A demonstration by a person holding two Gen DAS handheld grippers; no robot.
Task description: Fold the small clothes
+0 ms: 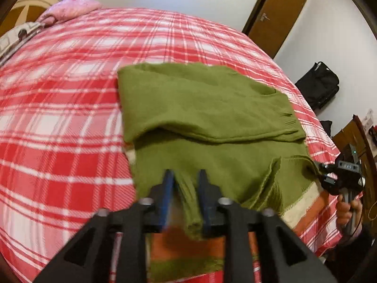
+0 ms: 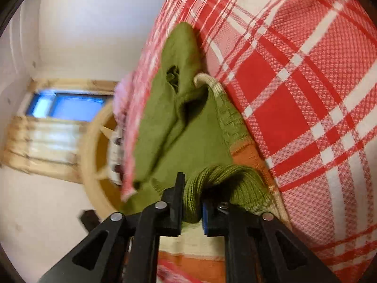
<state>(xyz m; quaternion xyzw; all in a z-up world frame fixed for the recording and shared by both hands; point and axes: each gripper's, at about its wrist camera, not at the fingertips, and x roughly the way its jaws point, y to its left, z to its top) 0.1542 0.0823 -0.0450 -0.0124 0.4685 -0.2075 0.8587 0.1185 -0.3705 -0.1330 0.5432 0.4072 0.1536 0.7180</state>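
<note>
Sweater (image 1: 200, 99) first: a ribbed strip of its olive knit runs between the blue pads of my left claw (image 1: 186, 188). The pads stand apart, with a gap showing on the strip's nine o'clock side, so I read that claw as spread and not pinching. In its own view, my right claw (image 2: 193, 200) has a thick bunch of ribbed knit filling the space between its jaws. I cannot tell whether the pads press on it or merely flank it.

The garment lies at the centre of the left view. A folded sleeve lies across it from nine to three o'clock, and the body spreads flat toward twelve.

As I judge it, the fold is laid and the step in hand is letting go. I would draw both claws straight back toward six o'clock, low and slow, so the ribbing does not snag a pad and drag the layers askew.

The knit is soft, matte and limp, with springy ridged cuffs that bunch readily. An orange and cream striped band (image 1: 188, 243) at six o'clock may be part of it; I cannot tell.

Under it all is a red, pink and white plaid bedspread (image 1: 59, 118), coarsely woven. A pink pillow (image 1: 73, 9) sits at eleven o'clock, a brown door (image 1: 275, 16) at one and a black bag (image 1: 318, 85) at three.
</note>
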